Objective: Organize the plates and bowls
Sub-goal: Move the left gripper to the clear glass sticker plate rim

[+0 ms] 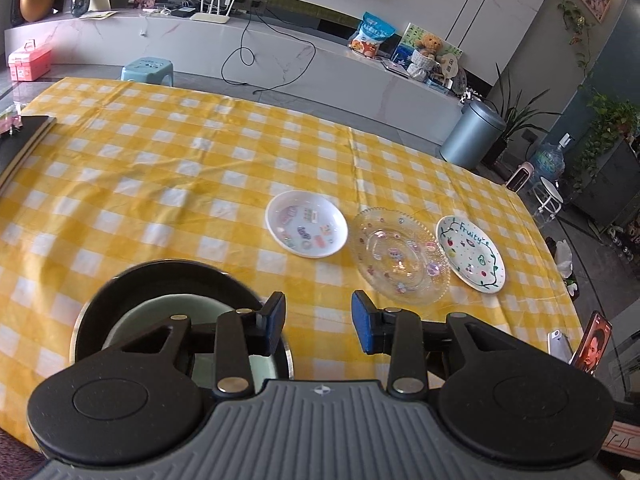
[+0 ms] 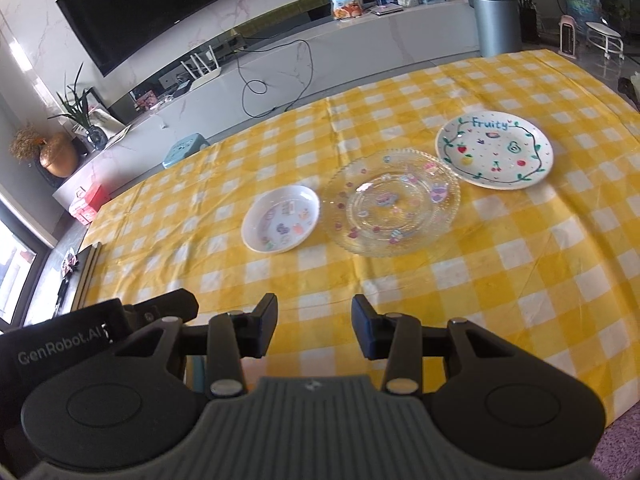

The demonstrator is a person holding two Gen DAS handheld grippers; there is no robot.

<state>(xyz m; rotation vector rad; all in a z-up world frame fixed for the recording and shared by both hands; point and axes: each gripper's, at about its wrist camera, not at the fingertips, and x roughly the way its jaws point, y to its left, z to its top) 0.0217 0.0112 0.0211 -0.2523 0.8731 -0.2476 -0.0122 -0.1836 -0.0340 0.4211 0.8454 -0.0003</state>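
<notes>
Three plates lie in a row on the yellow checked tablecloth: a small white stickered dish [image 1: 306, 224] [image 2: 281, 218], a clear glass plate [image 1: 400, 255] [image 2: 390, 202], and a white "Fruity" plate [image 1: 470, 253] [image 2: 495, 149]. A black bowl [image 1: 132, 284] holding a pale green bowl [image 1: 160, 312] sits at the near left, under my left gripper's left finger. My left gripper [image 1: 319, 322] is open and empty above the cloth. My right gripper [image 2: 315, 326] is open and empty, short of the plates. The left gripper's body [image 2: 64, 344] shows at the right wrist view's left.
A dark board [image 1: 24, 136] lies at the table's left edge. A phone [image 1: 596, 344] stands at the right edge. Beyond the table are a blue stool [image 1: 148, 70], a grey bin [image 1: 472, 136] and a long white TV bench [image 1: 280, 48].
</notes>
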